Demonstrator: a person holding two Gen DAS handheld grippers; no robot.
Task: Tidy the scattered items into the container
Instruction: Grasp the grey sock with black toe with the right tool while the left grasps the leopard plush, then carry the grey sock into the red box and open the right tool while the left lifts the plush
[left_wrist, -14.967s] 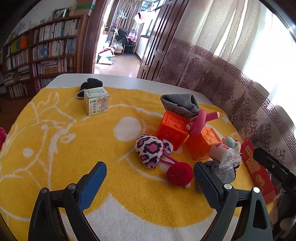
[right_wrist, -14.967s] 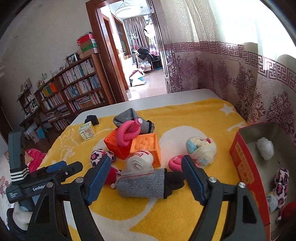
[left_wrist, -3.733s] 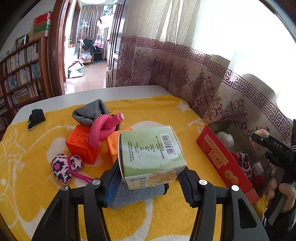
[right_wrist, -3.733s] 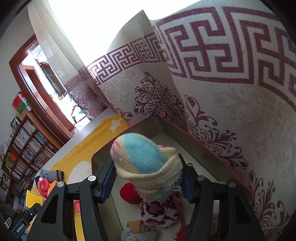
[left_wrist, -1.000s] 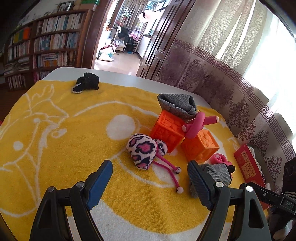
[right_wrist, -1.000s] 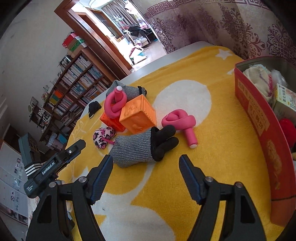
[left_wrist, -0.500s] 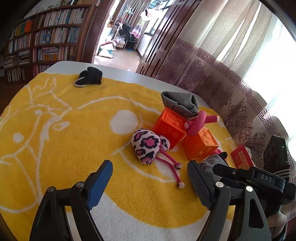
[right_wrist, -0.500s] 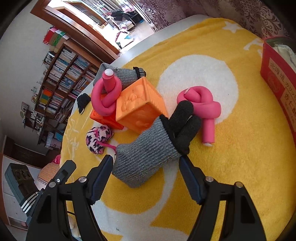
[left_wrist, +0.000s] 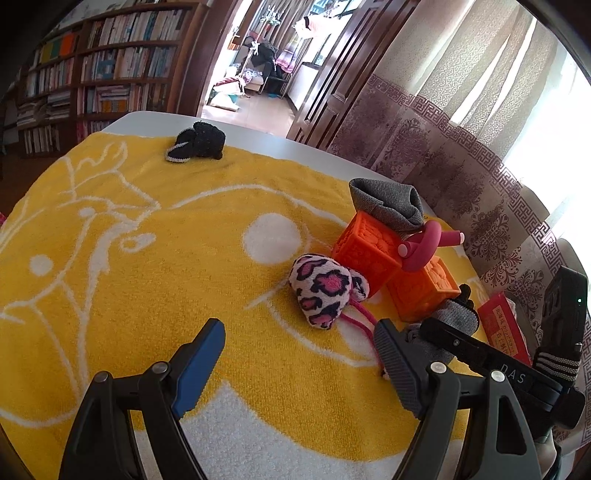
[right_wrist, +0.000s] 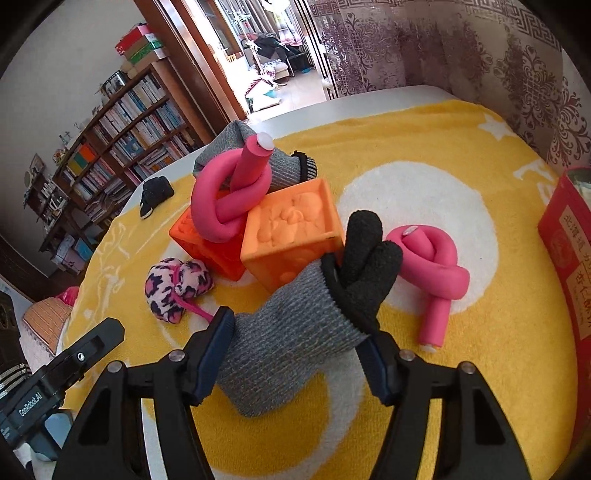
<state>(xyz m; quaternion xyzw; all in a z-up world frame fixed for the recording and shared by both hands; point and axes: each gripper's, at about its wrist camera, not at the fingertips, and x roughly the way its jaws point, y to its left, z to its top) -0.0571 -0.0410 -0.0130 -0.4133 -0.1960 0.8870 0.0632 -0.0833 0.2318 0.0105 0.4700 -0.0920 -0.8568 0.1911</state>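
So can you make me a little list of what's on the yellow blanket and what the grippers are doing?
blanket: yellow
right gripper: closing around the grey glove
left gripper: open, empty
blocks: two orange, touching
pink tubes: one on the blocks, one on the blanket
leopard toy: beside the blocks
black shoe: far edge
red box: at the right

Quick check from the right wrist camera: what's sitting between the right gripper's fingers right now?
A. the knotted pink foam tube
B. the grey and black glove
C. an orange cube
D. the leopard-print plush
B: the right gripper is closing around the grey and black glove, whose grey cuff fills the gap between the fingers; the other three things lie farther off on the yellow towel.
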